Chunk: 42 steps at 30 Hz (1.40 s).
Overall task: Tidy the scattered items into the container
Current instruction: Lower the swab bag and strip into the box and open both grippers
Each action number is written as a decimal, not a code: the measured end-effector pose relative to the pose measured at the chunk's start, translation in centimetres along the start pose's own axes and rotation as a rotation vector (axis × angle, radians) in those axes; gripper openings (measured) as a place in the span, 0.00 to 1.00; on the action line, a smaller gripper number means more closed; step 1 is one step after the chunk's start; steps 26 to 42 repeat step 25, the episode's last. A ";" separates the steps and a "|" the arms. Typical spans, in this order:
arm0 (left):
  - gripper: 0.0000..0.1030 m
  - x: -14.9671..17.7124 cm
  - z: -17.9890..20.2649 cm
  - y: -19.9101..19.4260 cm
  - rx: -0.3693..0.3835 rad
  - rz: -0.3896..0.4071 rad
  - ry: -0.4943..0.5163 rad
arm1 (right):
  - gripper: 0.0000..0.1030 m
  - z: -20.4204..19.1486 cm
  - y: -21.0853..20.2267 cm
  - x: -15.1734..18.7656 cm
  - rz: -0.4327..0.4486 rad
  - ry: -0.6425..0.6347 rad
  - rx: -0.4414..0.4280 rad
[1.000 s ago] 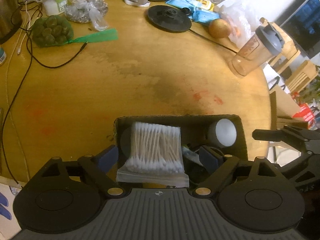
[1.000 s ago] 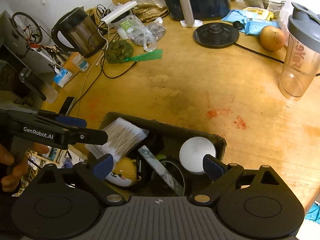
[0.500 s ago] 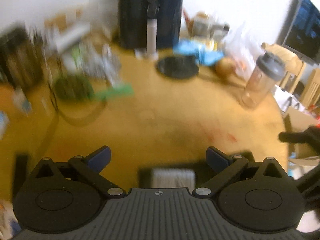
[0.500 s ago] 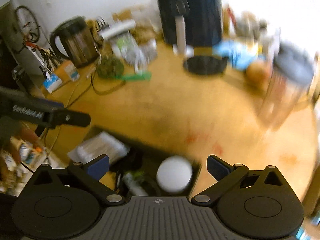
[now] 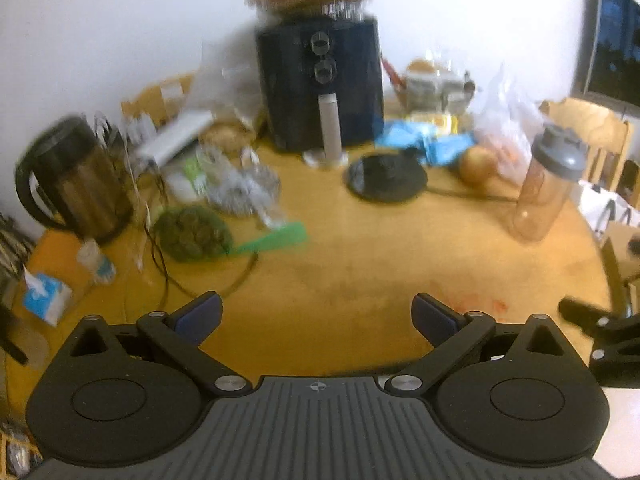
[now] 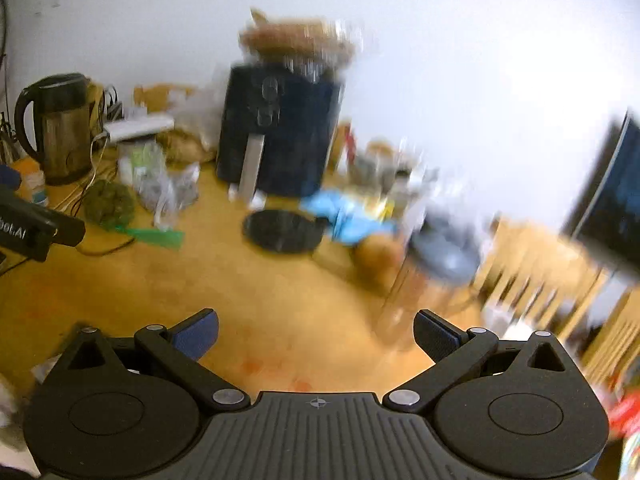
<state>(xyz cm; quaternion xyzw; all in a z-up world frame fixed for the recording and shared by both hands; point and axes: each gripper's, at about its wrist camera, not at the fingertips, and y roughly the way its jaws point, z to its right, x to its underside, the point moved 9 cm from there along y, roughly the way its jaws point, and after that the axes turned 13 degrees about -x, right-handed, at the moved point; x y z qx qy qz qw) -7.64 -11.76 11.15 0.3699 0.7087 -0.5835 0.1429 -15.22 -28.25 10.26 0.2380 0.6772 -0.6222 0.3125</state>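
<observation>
My left claw (image 5: 316,316) stands wide open with nothing between its jaws, only bare table (image 5: 320,264). I see no container in this view, so I cannot tell where it is or what it holds.

Loose things lie further off. A net bag (image 5: 192,234) of green lumps with a green tag sits at 9 o'clock. A round fruit (image 5: 478,166) is at 2 o'clock, with a shaker (image 5: 544,192) just beside it at 3 o'clock.

If these are mine to tidy, I judge the net bag soft and light. It should be easiest to pinch at the gathered neck by the tag. The fruit looks firm and smooth and may roll, so I would close across its middle. The shaker looks light, hard and slippery, and I would grip its body below the lid.

This view also shows a kettle (image 5: 76,184) at 9 o'clock and a tissue box (image 5: 44,300) at 8 o'clock, both fairly sharp.

My right claw (image 6: 316,330) is likewise fully open and empty over the table, and again no container shows.

This picture is badly smeared toward 3 o'clock. The shaker and fruit are only blurs here, so the left view is the one I trust for them. The tissue box does not appear at all.

The right view does show the left claw's arm poking in at 9 o'clock. The left view shows the right claw's tip at 4 o'clock. From that I judge the two claws to be side by side and apart.
</observation>
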 end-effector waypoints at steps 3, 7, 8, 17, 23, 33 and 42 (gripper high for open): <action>1.00 1.7 0.1 1.3 0.029 -0.131 0.013 | 1.00 0.0 1.9 1.6 -0.211 0.125 -0.132; 1.00 4.5 0.3 2.7 0.033 -0.270 0.056 | 1.00 -0.8 3.1 3.6 -0.372 0.207 -0.207; 1.00 5.1 0.4 2.9 0.047 -0.299 0.056 | 1.00 -1.0 3.2 4.2 -0.400 0.213 -0.206; 1.00 9.7 0.9 3.3 0.134 -0.477 0.057 | 1.00 -1.8 3.6 7.4 -0.551 0.230 -0.176; 1.00 10.9 1.5 3.2 0.159 -0.521 0.060 | 1.00 -1.8 3.9 8.2 -0.591 0.240 -0.174; 1.00 10.9 1.6 3.2 0.168 -0.524 0.052 | 1.00 -1.8 3.8 8.3 -0.597 0.240 -0.175; 1.00 10.9 1.6 3.2 0.168 -0.524 0.052 | 1.00 -1.8 3.8 8.3 -0.597 0.240 -0.175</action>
